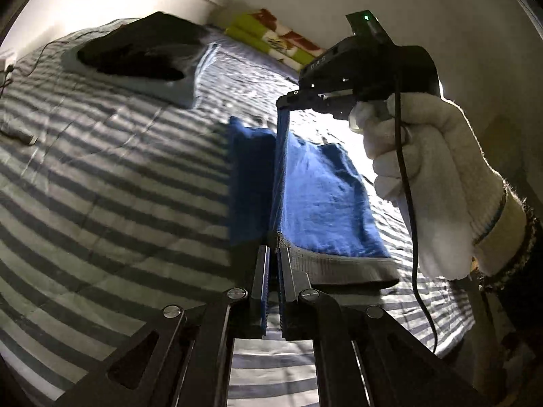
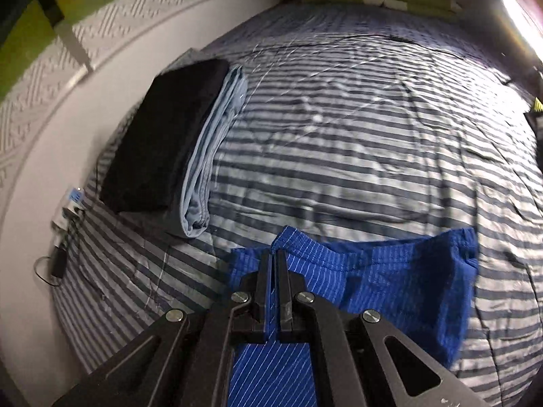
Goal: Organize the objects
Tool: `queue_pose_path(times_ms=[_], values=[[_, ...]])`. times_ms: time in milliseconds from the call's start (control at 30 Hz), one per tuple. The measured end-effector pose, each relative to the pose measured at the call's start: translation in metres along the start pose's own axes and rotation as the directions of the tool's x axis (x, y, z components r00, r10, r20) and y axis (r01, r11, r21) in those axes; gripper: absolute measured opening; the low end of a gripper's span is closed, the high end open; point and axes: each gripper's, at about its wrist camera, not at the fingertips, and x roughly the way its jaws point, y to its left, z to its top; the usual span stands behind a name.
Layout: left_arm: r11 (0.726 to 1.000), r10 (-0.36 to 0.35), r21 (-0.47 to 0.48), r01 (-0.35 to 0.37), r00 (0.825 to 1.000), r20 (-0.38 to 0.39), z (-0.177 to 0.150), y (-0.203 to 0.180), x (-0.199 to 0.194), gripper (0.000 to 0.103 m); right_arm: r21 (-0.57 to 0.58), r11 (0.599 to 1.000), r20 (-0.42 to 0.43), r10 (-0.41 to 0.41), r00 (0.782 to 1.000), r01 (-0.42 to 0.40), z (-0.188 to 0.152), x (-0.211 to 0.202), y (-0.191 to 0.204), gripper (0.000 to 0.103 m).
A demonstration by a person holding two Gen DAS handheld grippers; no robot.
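The letters "DAS" are the only readable writing — they sit on the body of your right gripper (image 1: 283, 108), held in a white knit glove (image 1: 437, 183). Both grippers pinch the blue pinstriped garment (image 2: 400, 271): your left gripper (image 1: 274, 254) is pressed together on its grey-hemmed edge, your right gripper (image 2: 273, 257) on a stitched corner. The cloth hangs stretched between them above the striped bedspread (image 2: 356, 142). A folded stack — black garment (image 2: 166, 129) on light blue garment (image 2: 210, 156) — lies at the wall side, well apart. The bedspread's middle is open; a thin black cable (image 2: 373, 37) crosses its far end.
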Motion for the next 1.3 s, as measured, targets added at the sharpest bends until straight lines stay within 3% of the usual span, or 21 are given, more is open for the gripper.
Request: queue_pose_path(times_ms=[233,367,433,500,600,667,733,867,933,1033,1100,1300], values=[[1.000,0.010,-0.023,-0.010,1.000,0.001,-0.008,0.012,-0.006,0.004,-0.035,0.999,-0.037,-0.018,0.999,0.016,-0.003,0.030,0.023,0.001],[0.999,0.027,-0.017,-0.027,1.000,-0.007,-0.012,0.011,-0.010,0.006,-0.102,0.993,-0.078,0.044,0.996,-0.052,-0.007,0.041,0.034,0.004],[0.999,0.019,-0.033,-0.020,1.000,-0.022,-0.011,0.013,-0.013,0.022,-0.104,0.987,-0.074,0.111,0.991,-0.118,-0.009,0.033,0.033,0.019],[0.999,0.025,-0.033,-0.025,1.000,-0.001,-0.010,0.012,-0.020,0.030,-0.093,0.982,-0.018,0.165,0.986,-0.166,-0.007,0.011,0.024,0.026],[1.000,0.027,0.005,-0.027,0.999,0.017,-0.005,0.003,-0.033,0.030,-0.064,0.977,0.048,0.207,0.977,-0.204,-0.008,-0.024,-0.002,0.026],[0.998,0.035,0.042,-0.036,0.999,0.027,0.002,-0.006,-0.039,0.030,-0.027,0.984,0.122,0.176,0.977,-0.174,-0.020,-0.055,-0.033,0.026],[0.997,0.035,0.069,-0.037,0.999,0.031,0.014,-0.014,-0.040,0.030,0.027,0.988,0.144,0.145,0.979,-0.150,-0.036,-0.075,-0.064,0.026],[0.989,0.019,0.146,-0.020,1.000,0.008,0.041,-0.042,-0.029,0.032,0.146,0.980,0.113,0.121,0.986,-0.137,-0.090,-0.090,-0.125,0.026],[0.979,0.022,0.204,-0.020,1.000,-0.008,0.044,-0.057,-0.018,0.040,0.204,0.966,0.079,0.143,0.987,-0.156,-0.116,-0.086,-0.142,0.026],[0.966,0.062,0.254,-0.042,0.996,-0.072,0.045,-0.069,0.014,0.040,0.246,0.946,0.037,0.210,0.977,-0.212,-0.150,-0.073,-0.147,0.026],[0.963,0.102,0.259,-0.072,0.990,-0.101,0.041,-0.066,0.029,0.040,0.231,0.950,0.026,0.211,0.977,-0.211,-0.159,-0.067,-0.141,0.026],[0.975,0.195,0.143,-0.168,0.962,-0.194,0.033,-0.011,0.057,0.038,0.153,0.972,0.004,0.178,0.984,-0.177,-0.192,-0.057,-0.120,0.026]])
